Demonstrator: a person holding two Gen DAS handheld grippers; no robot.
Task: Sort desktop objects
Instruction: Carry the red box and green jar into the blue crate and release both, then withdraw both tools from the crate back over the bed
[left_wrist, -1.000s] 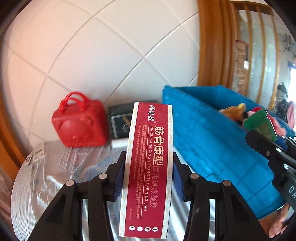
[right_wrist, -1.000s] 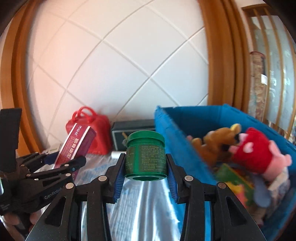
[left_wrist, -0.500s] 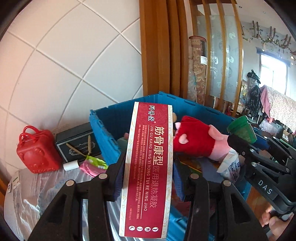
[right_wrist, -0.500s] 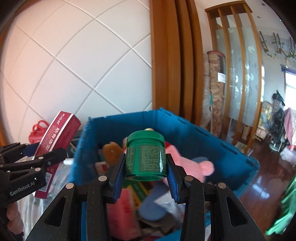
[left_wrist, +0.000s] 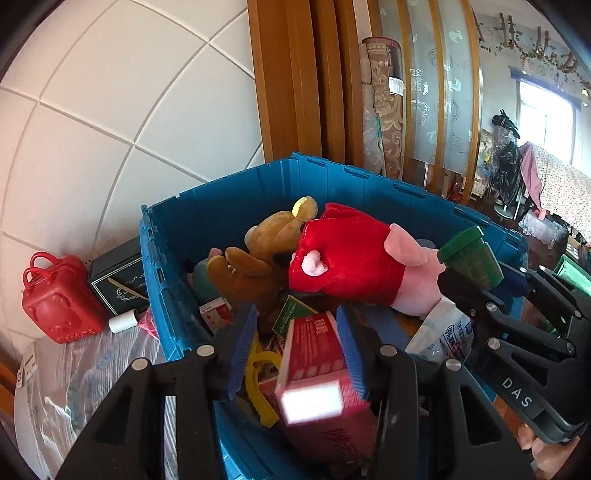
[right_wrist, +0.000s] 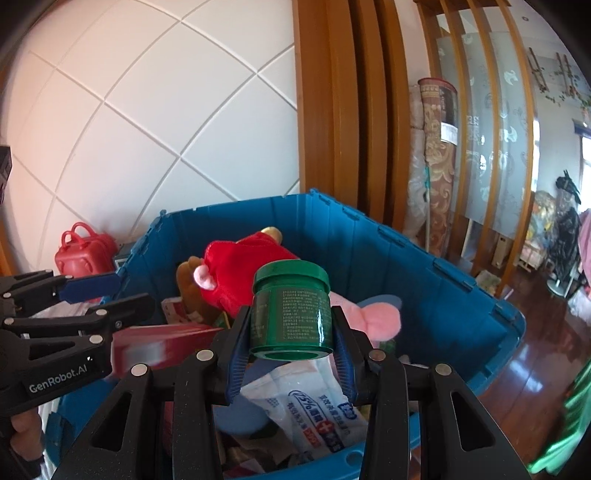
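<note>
Two hand-held grippers hang over the blue bin (right_wrist: 424, 273). Lower centre, the left hand-held gripper (left_wrist: 293, 354) is spread, the red box (left_wrist: 314, 373) loose between its pads, tilted into the bin. The right hand-held gripper (right_wrist: 291, 354) pinches an upright green jar (right_wrist: 291, 310).

White tiled wall (right_wrist: 147, 122), wooden frame (right_wrist: 332, 110), glossy wood floor (right_wrist: 532, 369)

Readable markings on the tools and a packet

"GenRobot.AI" is showing on the left gripper (right_wrist: 92, 291) at lower left, "DAS" on the right gripper (left_wrist: 476, 273) at lower right, "75%" on the white packet (right_wrist: 310, 410).
</note>
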